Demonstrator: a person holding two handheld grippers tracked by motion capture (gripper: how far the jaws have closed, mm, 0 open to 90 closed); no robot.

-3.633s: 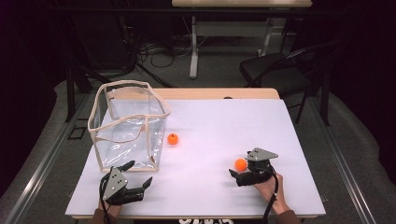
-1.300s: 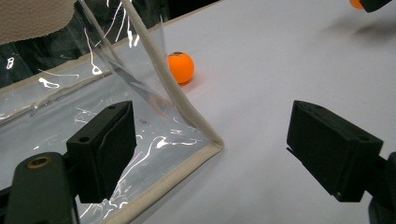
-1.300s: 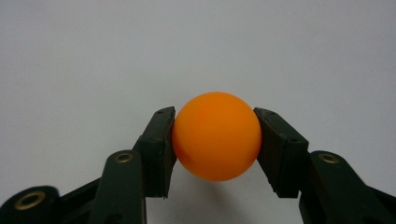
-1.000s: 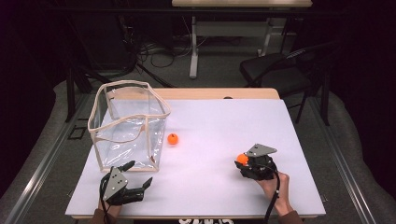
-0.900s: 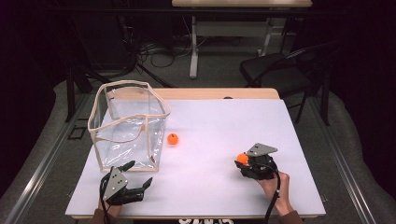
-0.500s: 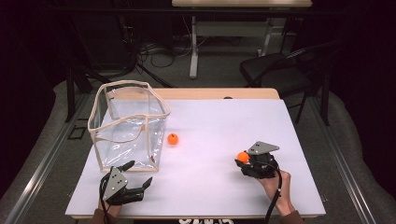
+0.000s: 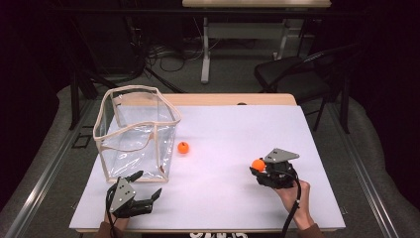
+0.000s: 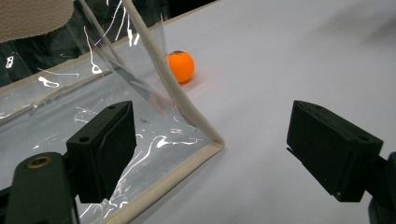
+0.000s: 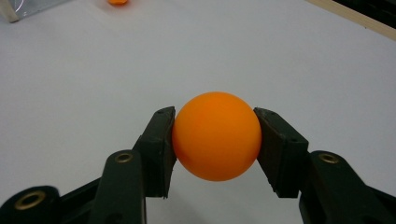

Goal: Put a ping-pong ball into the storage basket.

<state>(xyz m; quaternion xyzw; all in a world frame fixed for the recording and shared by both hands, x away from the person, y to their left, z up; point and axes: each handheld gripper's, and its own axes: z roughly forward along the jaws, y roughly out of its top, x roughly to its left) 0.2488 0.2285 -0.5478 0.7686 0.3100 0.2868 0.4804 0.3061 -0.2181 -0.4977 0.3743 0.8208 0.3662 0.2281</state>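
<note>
From the high view we make out little of the right gripper (image 7: 258,167): its grey plate and dark body cover the jaws, and the ball (image 7: 258,164) is just an orange dot at its tip, toward the table's (image 7: 237,134) right front. The right gripper view settles it: both pads press the ball (image 9: 216,135) from either side, clamped, though we cannot tell whether it is lifted or resting on the white top. That view cuts off a second ball (image 9: 117,2) at its top edge, with a corner of the clear bag (image 9: 18,9) beside it. The high view shows that second ball (image 7: 183,147) whole, just beside the bag (image 7: 136,134), which stands open by the table's left edge. The left gripper (image 7: 145,184) sits near the left front corner, jaws hard to read from above; its own view shows the left gripper (image 8: 212,154) spread wide with nothing gripped, the bag's (image 8: 154,144) bottom corner lying between the jaws and the second ball (image 8: 181,66) partly hidden behind the bag's seam.
</note>
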